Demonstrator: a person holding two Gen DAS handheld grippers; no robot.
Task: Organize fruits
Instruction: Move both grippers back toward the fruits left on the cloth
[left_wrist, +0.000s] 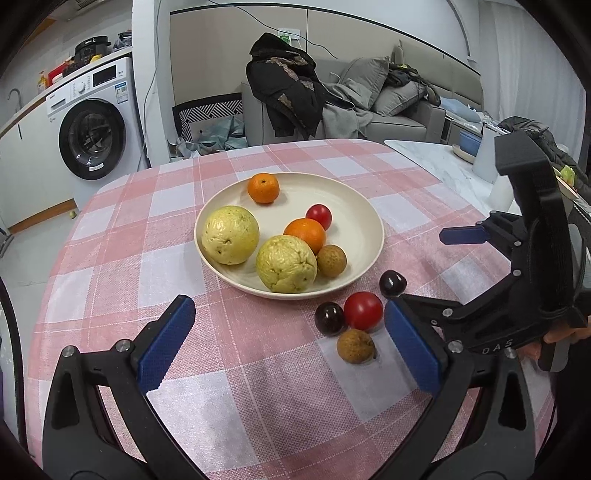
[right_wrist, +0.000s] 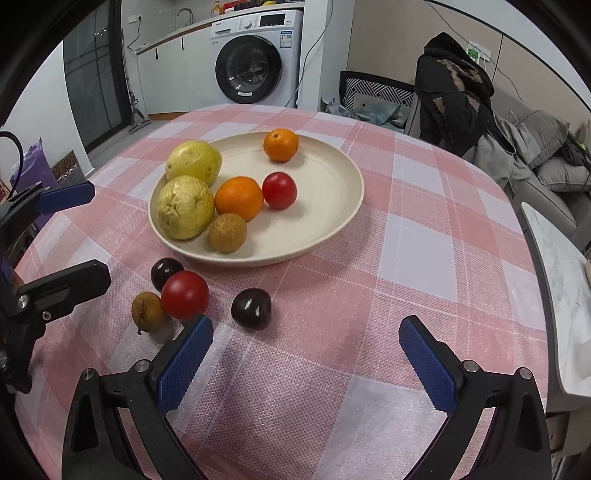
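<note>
We held both grippers released over the checked tablecloth (left_wrist: 110, 236), the left gripper (left_wrist: 288, 347) and the right gripper (right_wrist: 306, 362) each with its blue pads spread wide and empty. The cream plate (right_wrist: 332, 206) carried two guavas, two oranges, a tomato and a longan. On the cloth near it lay a red tomato (right_wrist: 184, 294) touching a dark plum (right_wrist: 165, 272), a brown longan (right_wrist: 147, 312) just beside them, and a second plum (right_wrist: 252, 308) apart to the right.
</note>
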